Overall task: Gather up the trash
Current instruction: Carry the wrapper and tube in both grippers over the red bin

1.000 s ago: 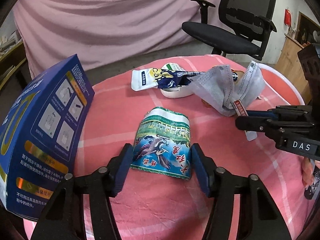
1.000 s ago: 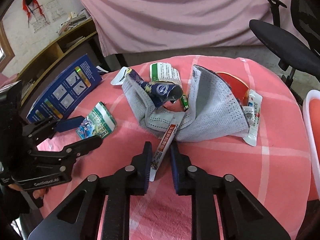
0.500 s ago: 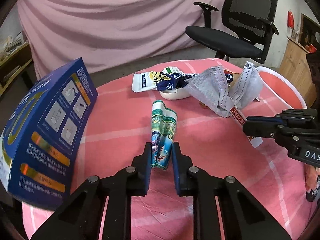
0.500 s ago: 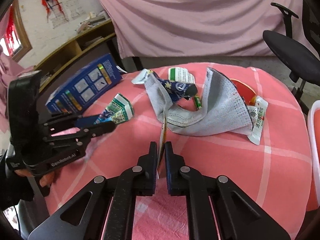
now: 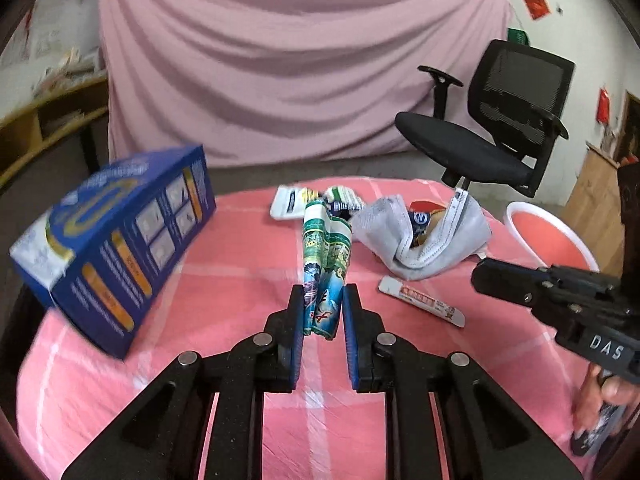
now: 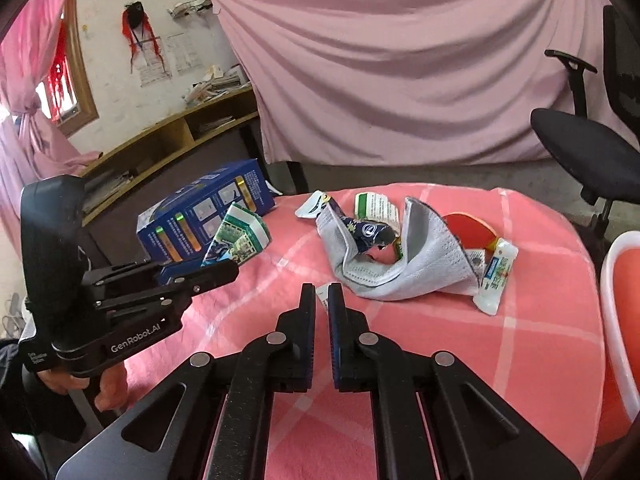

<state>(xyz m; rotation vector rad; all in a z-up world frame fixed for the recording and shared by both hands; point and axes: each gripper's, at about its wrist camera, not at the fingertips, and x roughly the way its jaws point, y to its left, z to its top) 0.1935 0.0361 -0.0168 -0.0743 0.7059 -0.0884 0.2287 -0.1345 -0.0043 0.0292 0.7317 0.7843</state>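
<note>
Pink-checked tablecloth [image 5: 240,260] underfoot, pink drape [image 5: 280,60] behind.

Green printed wrapper [image 5: 324,276]: folded lengthwise and pinched between the left gripper [image 5: 324,294] pads, jaws narrow around its lower end, upper end standing up toward 12 o'clock. Lay flat and spread a second ago with the jaws wide on either side; squeezed half a second ago; now looks lifted off the cloth, judging by the right wrist view, where it hangs above the table at 9 o'clock. Counts as one piece of trash secured and ready to carry.

Red-and-white sachet strip [image 5: 422,306]: at 3 o'clock of the wrapper, seeming to lie flat on the cloth just under the tip of the right gripper [image 6: 322,290]. Was clamped edge-on half a second ago; now only a white corner shows at the nearly closed jaw tips. Cannot tell whether held or slipped free; worth checking before moving on.

Farther out: grey face mask [image 5: 424,248] at 1 o'clock, draped over more wrappers, untouched. Blue box [image 5: 120,248] at 9 o'clock. Red basin with white rim [image 5: 516,216] at 2 o'clock past the table edge, likely the place to drop things. Black office chair [image 5: 480,152] beyond.

Probably next: swing the wrapper toward the basin, then return for the mask pile.
</note>
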